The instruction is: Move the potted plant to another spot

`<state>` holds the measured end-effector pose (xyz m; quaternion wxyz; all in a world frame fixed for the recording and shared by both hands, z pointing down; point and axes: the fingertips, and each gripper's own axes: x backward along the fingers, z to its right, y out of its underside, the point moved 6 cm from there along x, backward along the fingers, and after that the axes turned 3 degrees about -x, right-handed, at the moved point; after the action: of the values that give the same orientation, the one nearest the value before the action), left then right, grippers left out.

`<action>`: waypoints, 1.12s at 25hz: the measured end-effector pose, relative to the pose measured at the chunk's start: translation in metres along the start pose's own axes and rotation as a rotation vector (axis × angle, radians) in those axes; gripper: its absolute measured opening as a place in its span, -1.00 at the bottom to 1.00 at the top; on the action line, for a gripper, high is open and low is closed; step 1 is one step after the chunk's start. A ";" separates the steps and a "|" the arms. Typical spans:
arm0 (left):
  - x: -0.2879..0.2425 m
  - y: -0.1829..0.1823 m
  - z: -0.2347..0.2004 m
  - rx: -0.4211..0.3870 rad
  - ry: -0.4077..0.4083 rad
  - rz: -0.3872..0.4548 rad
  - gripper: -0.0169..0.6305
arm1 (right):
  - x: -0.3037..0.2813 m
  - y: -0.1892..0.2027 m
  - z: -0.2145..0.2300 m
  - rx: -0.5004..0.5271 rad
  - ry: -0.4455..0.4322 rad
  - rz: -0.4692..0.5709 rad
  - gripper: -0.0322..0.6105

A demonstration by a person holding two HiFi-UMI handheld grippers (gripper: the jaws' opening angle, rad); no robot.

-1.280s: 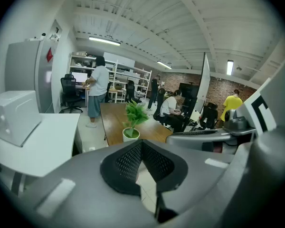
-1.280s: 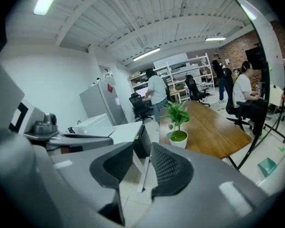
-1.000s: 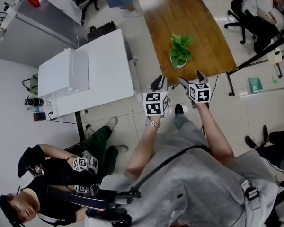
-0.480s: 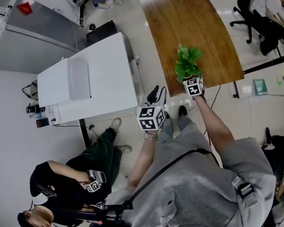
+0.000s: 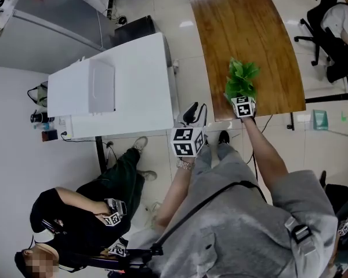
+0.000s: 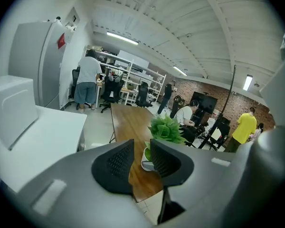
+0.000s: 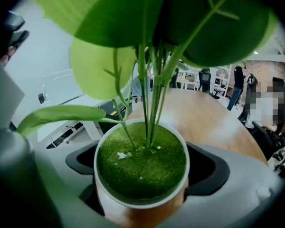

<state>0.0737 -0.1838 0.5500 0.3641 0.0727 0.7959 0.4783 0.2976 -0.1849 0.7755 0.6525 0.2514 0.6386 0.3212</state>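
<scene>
The potted plant (image 5: 242,77), green leaves in a small white pot (image 7: 141,167), stands near the front edge of the brown wooden table (image 5: 243,22). My right gripper (image 5: 242,97) reaches the pot from the near side. Its jaws have just been closing with the pot between them, and the black pads (image 7: 209,170) lie against the pot's sides. My left gripper (image 5: 192,109) hangs off the table's front left corner, over the floor. Its jaws have just been closing to a narrow gap with nothing in it. In the left gripper view the plant (image 6: 166,127) stands beyond my left gripper (image 6: 141,158).
A white table (image 5: 139,91) with a white box (image 5: 101,86) stands left of the wooden one, across a narrow aisle. A grey cabinet (image 5: 52,22) is behind it. A person (image 5: 87,219) sits on the floor at lower left. An office chair (image 5: 330,39) stands at the right.
My right gripper has dropped and moved forward from short of the table edge to around the pot. My left gripper has shifted a little and stays off the table.
</scene>
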 end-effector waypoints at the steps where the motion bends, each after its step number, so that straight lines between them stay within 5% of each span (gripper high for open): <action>1: 0.003 0.000 -0.004 0.005 -0.007 0.006 -0.57 | 0.001 -0.002 -0.003 0.011 -0.008 0.001 0.81; 9: 0.030 -0.011 -0.039 0.066 -0.111 0.062 -0.57 | -0.001 -0.050 -0.057 0.155 -0.137 0.019 0.80; 17: 0.097 0.010 -0.096 0.177 -0.334 0.097 -0.57 | -0.034 -0.115 -0.244 0.376 -0.477 0.078 0.80; 22: 0.163 0.038 -0.132 0.283 -0.529 0.130 -0.57 | -0.058 -0.107 -0.357 0.535 -0.630 0.046 0.80; 28: 0.214 0.063 -0.145 0.350 -0.648 0.151 -0.60 | -0.074 -0.084 -0.400 0.592 -0.650 0.030 0.81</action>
<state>-0.1896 -0.1536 0.5323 0.5428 0.3401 0.7014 0.3126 -0.0901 -0.3285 0.7395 0.7145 0.5249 0.4609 0.0379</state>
